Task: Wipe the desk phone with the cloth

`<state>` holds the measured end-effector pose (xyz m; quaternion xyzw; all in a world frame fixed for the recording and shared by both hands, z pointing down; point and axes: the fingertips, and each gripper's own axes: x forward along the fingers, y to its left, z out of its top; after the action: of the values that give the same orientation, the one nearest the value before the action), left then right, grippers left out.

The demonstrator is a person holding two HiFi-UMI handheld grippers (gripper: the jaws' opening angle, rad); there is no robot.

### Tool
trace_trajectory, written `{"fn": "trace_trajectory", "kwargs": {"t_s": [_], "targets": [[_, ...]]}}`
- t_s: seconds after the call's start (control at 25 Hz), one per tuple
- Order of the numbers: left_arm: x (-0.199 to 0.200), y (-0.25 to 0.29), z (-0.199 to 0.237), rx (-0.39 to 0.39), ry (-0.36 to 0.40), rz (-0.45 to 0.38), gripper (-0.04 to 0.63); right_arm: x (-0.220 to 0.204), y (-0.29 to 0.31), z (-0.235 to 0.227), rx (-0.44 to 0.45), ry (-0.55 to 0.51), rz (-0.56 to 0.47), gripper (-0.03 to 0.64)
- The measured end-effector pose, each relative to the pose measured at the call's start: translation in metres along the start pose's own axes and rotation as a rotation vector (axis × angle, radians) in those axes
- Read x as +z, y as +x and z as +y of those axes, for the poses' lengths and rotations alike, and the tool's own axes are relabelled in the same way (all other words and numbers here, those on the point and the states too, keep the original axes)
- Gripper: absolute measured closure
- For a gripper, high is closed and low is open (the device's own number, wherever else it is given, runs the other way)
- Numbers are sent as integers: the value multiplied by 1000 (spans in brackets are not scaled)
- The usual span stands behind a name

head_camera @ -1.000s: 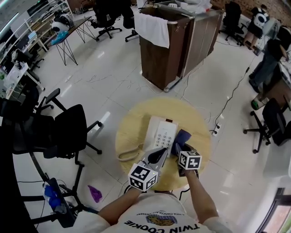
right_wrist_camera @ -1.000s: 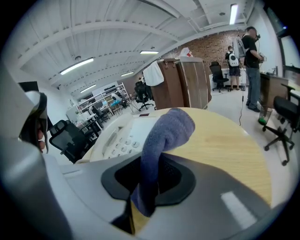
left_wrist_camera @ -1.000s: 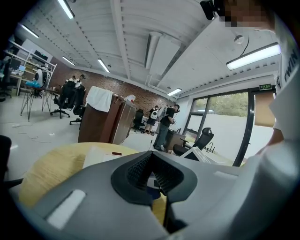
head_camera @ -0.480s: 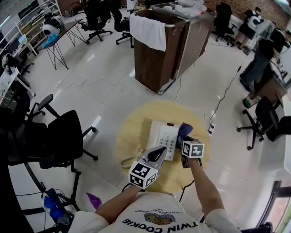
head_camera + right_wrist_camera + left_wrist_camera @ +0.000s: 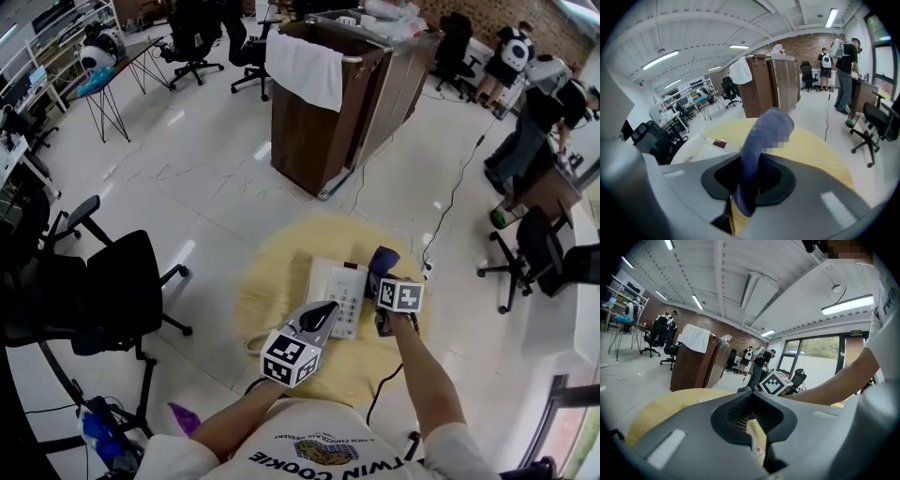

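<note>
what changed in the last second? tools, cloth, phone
The right tool, shut on the blue cloth, slid along the right side of the desk phone toward its far corner. The left tool stayed shut over the phone's near edge; the phone did not shift on the round table.

The round, pale wooden desk (image 5: 272, 281) stands on a glossy white floor (image 5: 216, 187); a white phone (image 5: 339, 286) lies flat near its middle, keypad up; its coiled cord (image 5: 258, 343) trails toward the desk's near left edge.
</note>
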<state>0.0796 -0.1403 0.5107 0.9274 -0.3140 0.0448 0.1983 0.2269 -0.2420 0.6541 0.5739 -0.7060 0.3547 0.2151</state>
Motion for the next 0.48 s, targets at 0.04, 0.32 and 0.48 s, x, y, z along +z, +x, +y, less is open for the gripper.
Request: {"fn": "trace_trajectory", "kwargs": {"t_s": [0.04,0.32,0.48], "targets": [[1,1,1,-1,0,-2,603,3,3,-1,-7,-13,8,549],[8,-1,10,25,2,-18,603,27,17,-4,6,-35,37,549],[7,-6,19,50,-16,-26,603,36,22,-10,8,-58,51,549]]}}
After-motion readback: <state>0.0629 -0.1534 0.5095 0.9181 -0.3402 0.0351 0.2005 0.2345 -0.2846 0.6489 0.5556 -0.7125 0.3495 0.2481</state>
